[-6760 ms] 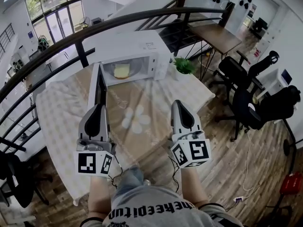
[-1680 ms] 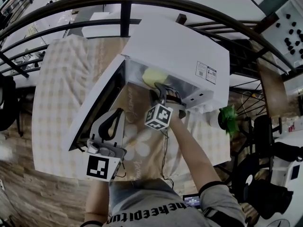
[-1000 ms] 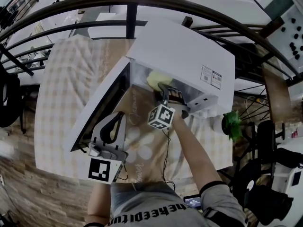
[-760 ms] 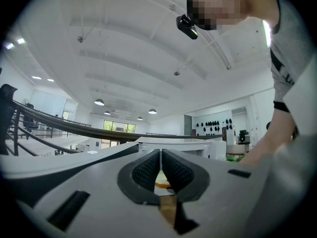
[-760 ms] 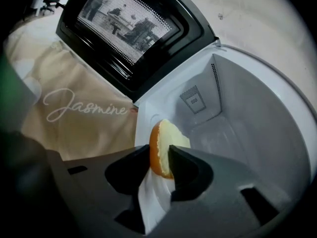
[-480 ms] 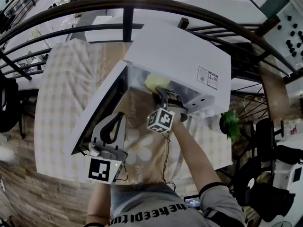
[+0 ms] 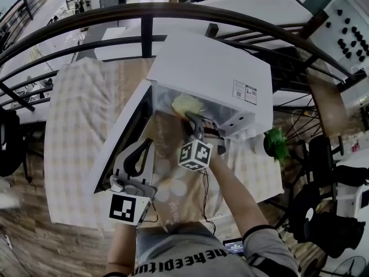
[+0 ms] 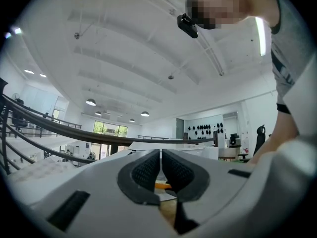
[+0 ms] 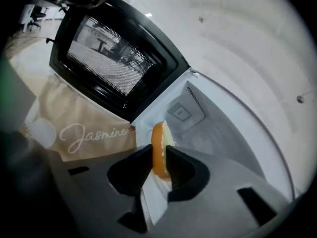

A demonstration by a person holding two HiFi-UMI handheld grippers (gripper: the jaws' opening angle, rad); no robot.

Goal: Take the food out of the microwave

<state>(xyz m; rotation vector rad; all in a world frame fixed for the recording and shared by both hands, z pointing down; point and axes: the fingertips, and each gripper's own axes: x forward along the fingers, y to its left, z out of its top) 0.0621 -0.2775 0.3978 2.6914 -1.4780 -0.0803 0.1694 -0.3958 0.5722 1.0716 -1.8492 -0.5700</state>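
The white microwave [image 7: 210, 74] stands on the table with its door [image 7: 123, 138] swung open to the left. My right gripper [image 7: 193, 120] reaches into the mouth of the cavity; its jaws have just been closing and are shut on a pale yellow slice of bread [image 7: 185, 104]. In the right gripper view the slice [image 9: 159, 150] stands on edge between the pads, orange crust toward me, lifted off the cavity floor [image 9: 218, 133]. My left gripper [image 7: 144, 144] hovers level beside the open door, jaws together and empty [image 8: 161, 158].
A beige checked cloth [image 7: 72, 117] with a "Jasmine" runner [image 9: 84, 133] covers the table. A small potted plant [image 7: 275, 143] stands right of the microwave. A black railing [image 7: 173, 11] runs behind the table, with office chairs [image 7: 323, 154] at the right.
My right gripper's jaws have shut on the bread slice and lifted it, drawing back slightly toward the cavity mouth. The left gripper has stayed beside the door.
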